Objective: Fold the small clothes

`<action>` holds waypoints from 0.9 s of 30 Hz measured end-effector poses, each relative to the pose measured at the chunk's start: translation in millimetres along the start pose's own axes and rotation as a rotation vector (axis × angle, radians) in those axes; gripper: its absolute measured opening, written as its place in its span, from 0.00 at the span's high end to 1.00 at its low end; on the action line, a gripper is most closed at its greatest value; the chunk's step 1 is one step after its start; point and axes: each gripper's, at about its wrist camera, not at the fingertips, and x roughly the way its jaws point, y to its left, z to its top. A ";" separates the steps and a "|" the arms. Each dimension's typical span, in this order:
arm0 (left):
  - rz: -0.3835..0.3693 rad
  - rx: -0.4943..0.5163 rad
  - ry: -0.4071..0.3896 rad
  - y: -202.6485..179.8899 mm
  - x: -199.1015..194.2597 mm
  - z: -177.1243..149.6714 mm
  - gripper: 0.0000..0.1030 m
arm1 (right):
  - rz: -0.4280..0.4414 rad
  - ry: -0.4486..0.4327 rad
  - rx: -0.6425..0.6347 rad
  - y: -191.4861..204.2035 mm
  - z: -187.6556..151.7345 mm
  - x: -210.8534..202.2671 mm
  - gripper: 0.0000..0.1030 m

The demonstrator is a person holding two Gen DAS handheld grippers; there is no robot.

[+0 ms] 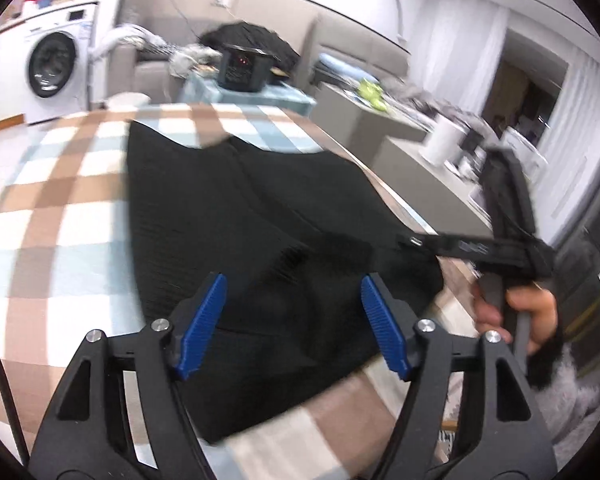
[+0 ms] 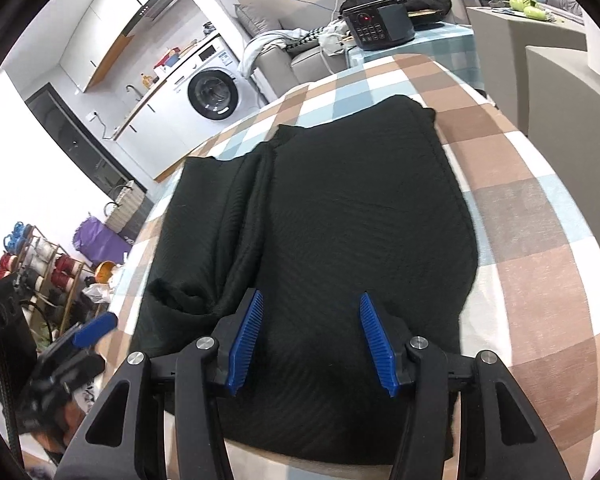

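A black knitted garment (image 1: 252, 216) lies spread on the checked tablecloth (image 1: 60, 216). My left gripper (image 1: 292, 292) is open just above its near edge, with nothing between the blue pads (image 1: 204, 324). In the right wrist view the same garment (image 2: 340, 208) lies flat, with a fold along its left side. My right gripper (image 2: 308, 308) is open above the garment's near part, and empty. The right gripper also shows in the left wrist view (image 1: 420, 242), at the garment's right edge. The left gripper shows blurred at the lower left of the right wrist view (image 2: 96, 326).
A black appliance (image 2: 380, 20) stands on a light blue table beyond the far end. A washing machine (image 2: 216, 92) and a sofa are behind. A rack of thread spools (image 2: 40, 264) stands on the floor to the left. Grey cabinets (image 1: 380, 132) stand to the right.
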 end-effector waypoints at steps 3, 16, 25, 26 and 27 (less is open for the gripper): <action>0.089 -0.043 -0.001 29.5 2.6 4.6 0.33 | 0.056 -0.003 -0.025 19.3 2.3 -2.1 0.50; 0.182 -0.097 0.060 82.0 19.6 -17.7 0.33 | 0.067 0.271 -0.217 79.5 -5.0 58.4 0.64; 0.182 -0.132 0.075 92.4 20.9 -19.3 0.33 | 0.155 0.275 -0.178 67.3 -7.2 51.0 0.69; 0.187 -0.132 0.074 92.4 20.5 -19.8 0.33 | 0.168 0.267 -0.166 68.1 -2.1 55.0 0.65; 0.189 -0.132 0.073 91.8 19.4 -20.2 0.33 | 0.180 0.268 -0.155 68.5 0.9 59.3 0.63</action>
